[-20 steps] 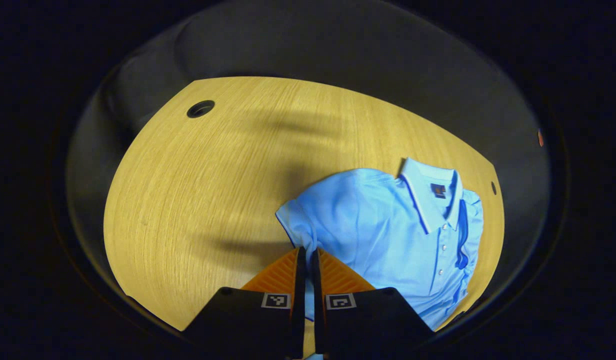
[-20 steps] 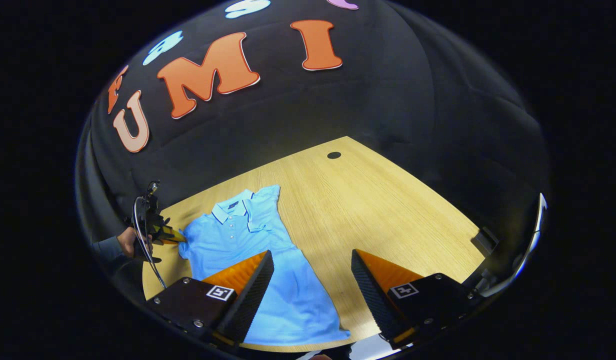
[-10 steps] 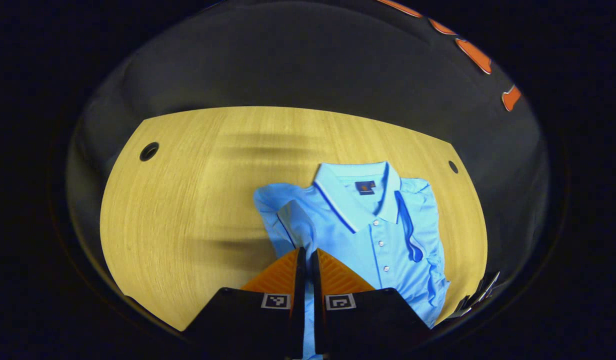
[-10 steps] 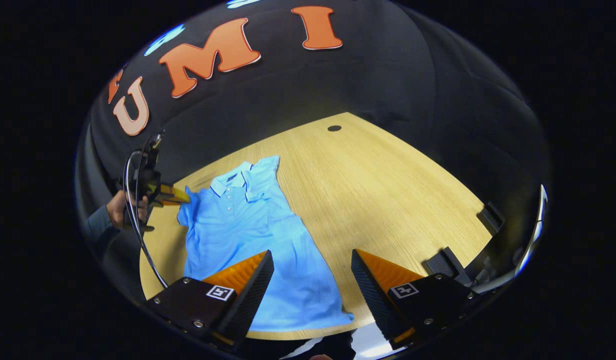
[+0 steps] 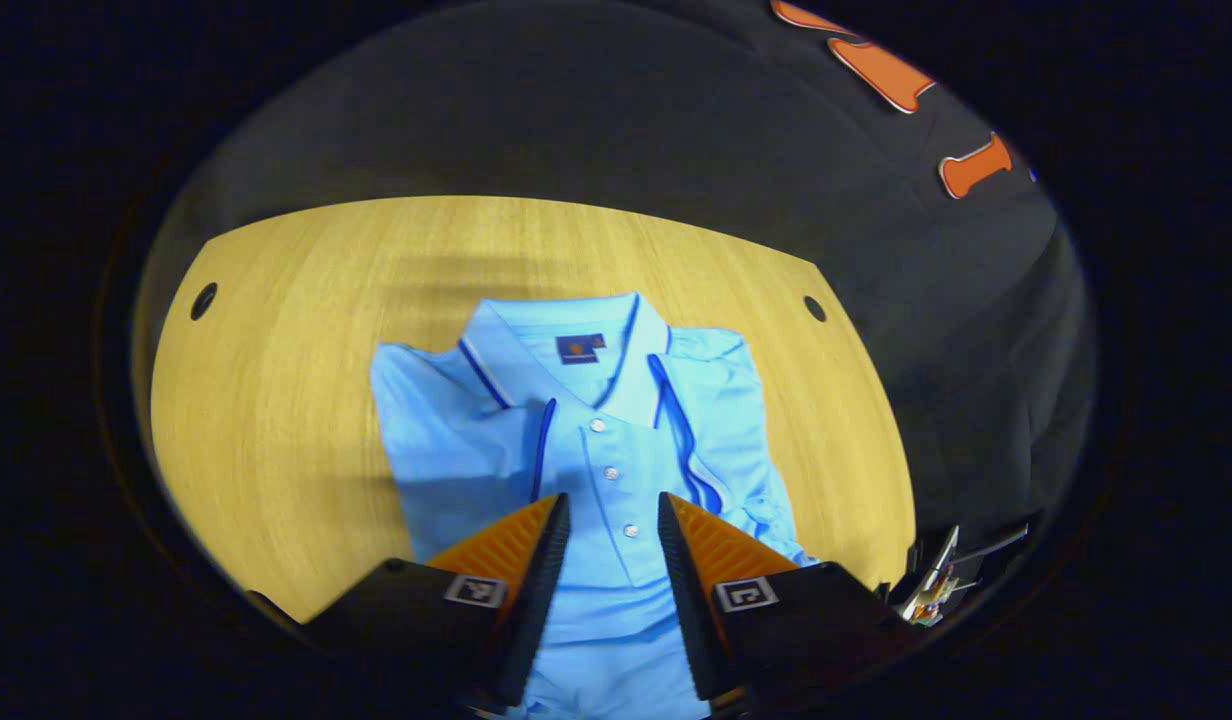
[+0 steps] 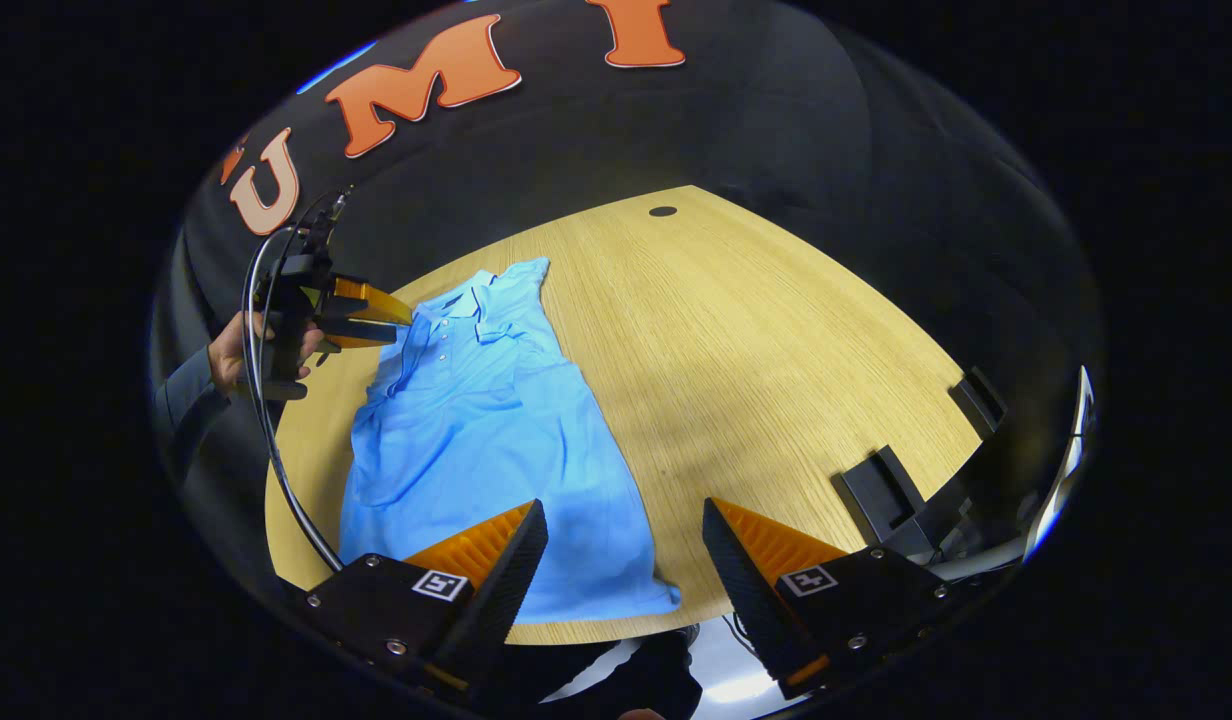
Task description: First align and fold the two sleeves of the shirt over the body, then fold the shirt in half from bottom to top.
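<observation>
Black cloth hangs behind a yellow wooden worktop (image 5: pixel 276 400), and our blue shirt (image 5: pixel 596 470) lies flat on it, nearer the left side of the worktop than the right.

We go from left to right, always from the shirt. Left of the shirt, in the right gripper view, a hand (image 6: pixel 231 355) holds our left gripper (image 6: pixel 401 318) just over the shirt's chest near the buttons. Its fingers stand apart and hold nothing. On the shirt's left side, one sleeve (image 5: pixel 456 450) is folded in over the body. On its right side, the other sleeve (image 5: pixel 721 440) is folded in too, a bit wrinkled. Right of the shirt the wood is bare. Our right gripper (image 6: pixel 626 560) hangs near the shirt's bottom edge, fingers wide apart, holding nothing.

We think the shirt is soft, light and floppy. It will bend and wrinkle, so we should pinch the two bottom corners of the hem (image 6: pixel 596 600) and lift them together.

The collar (image 5: pixel 576 350) points away from us to the far edge of the worktop. The shirt's long side runs from hem to collar.
</observation>
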{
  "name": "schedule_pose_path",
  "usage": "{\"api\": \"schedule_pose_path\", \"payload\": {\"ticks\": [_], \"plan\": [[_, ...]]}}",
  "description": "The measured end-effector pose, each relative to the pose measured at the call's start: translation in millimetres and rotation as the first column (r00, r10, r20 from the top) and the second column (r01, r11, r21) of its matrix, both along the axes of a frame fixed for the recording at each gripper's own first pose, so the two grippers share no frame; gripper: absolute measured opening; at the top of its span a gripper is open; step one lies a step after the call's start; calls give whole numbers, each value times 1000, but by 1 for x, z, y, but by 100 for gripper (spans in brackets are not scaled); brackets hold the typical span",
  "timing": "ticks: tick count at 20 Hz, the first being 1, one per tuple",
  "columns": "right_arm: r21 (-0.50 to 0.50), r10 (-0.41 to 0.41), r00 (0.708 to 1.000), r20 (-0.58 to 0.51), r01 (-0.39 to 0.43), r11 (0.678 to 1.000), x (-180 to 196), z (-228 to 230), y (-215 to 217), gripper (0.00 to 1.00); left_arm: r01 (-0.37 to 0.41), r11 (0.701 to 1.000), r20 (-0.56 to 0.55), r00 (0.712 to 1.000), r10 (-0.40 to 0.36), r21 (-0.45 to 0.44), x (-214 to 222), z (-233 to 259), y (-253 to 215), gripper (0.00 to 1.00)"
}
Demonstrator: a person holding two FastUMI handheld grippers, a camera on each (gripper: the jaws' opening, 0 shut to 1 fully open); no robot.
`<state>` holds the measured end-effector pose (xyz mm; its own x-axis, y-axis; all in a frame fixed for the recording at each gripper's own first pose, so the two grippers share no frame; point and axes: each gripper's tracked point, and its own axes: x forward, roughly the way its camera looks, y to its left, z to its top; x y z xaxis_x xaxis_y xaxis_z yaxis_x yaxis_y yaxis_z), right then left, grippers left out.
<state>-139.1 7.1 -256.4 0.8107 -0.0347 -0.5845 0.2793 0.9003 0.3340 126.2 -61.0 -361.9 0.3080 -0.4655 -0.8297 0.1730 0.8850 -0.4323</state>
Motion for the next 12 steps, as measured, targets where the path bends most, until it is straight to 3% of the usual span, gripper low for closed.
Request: {"api": "schedule_pose_path", "payload": {"ticks": [1, 2, 3, 6, 12], "plan": [[-3, 7, 1000, -1, -7, 1000, -1, -1, -2, 98, 14, 1000, 24, 1000, -15, 19, -5, 6, 3, 81], [-7, 18, 1000, -2, -18, 1000, 0, -3, -4, 98, 31, 999, 42, 999, -33, 36, -12, 8, 3, 77], [-13, 30, 1000, -5, -30, 999, 0, -5, -5, 98, 43, 998, 62, 997, -46, 53, -20, 13, 5, 86], [-23, 89, 996, -18, -89, 996, 1, -13, -3, 98, 47, 993, 109, 992, -59, 110, -50, 27, 20, 100], [-74, 217, 973, -83, -223, 972, 1, -38, 8, 98, -50, 987, 79, 996, 38, 152, -139, 36, 68, 100]]}}
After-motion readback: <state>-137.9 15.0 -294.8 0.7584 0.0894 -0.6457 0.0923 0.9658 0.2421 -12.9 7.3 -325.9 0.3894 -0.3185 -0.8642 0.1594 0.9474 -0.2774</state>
